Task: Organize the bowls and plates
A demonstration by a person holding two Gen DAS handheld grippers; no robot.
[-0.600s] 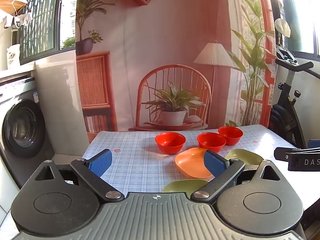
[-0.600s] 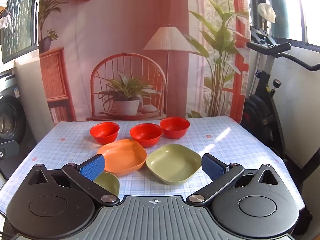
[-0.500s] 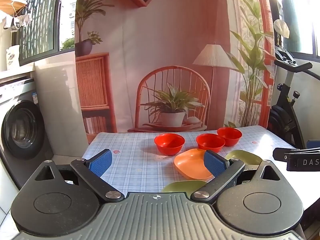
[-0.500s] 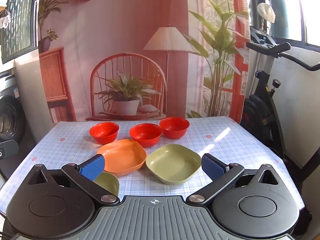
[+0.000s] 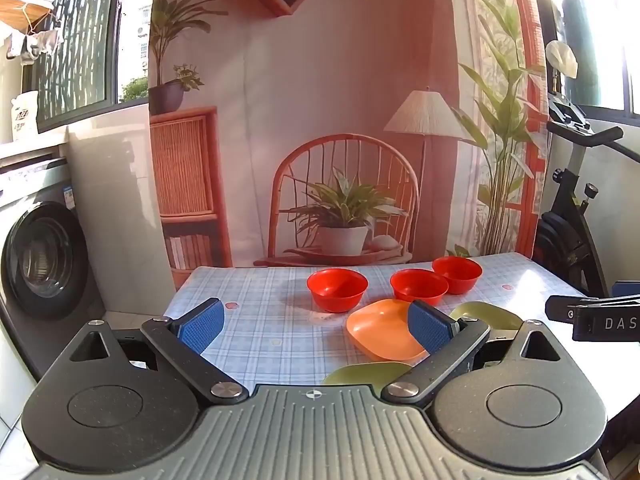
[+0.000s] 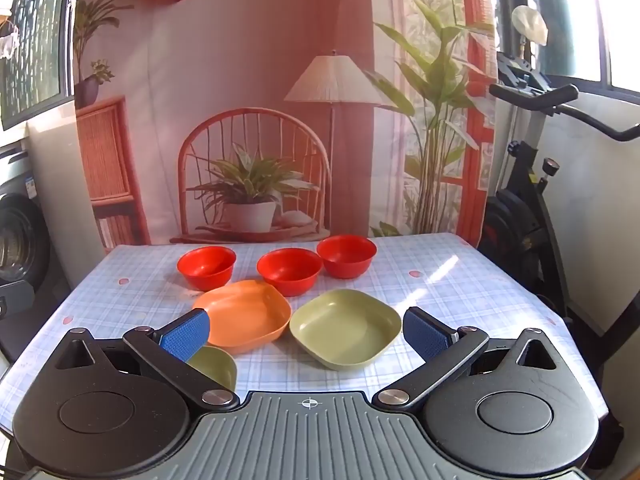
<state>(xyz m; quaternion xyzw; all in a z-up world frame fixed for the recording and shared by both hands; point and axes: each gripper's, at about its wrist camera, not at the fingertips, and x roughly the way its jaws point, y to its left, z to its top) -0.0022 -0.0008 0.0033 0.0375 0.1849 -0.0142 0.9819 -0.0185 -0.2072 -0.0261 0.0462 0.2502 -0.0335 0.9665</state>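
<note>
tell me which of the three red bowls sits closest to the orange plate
The middle red bowl: its front rim meets the orange plate, while the left and right ones stand clear.

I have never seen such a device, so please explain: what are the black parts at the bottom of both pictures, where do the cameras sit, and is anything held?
No robot here: a person holds one two-finger claw in each hand, and each claw carries a camera that looks forward along its blue-padded fingers. One picture comes from the left claw, the other from the right claw. Both are open and hold nothing. On the checked table stand three red bowls, an orange plate and two green plates, one partly hidden.
</note>
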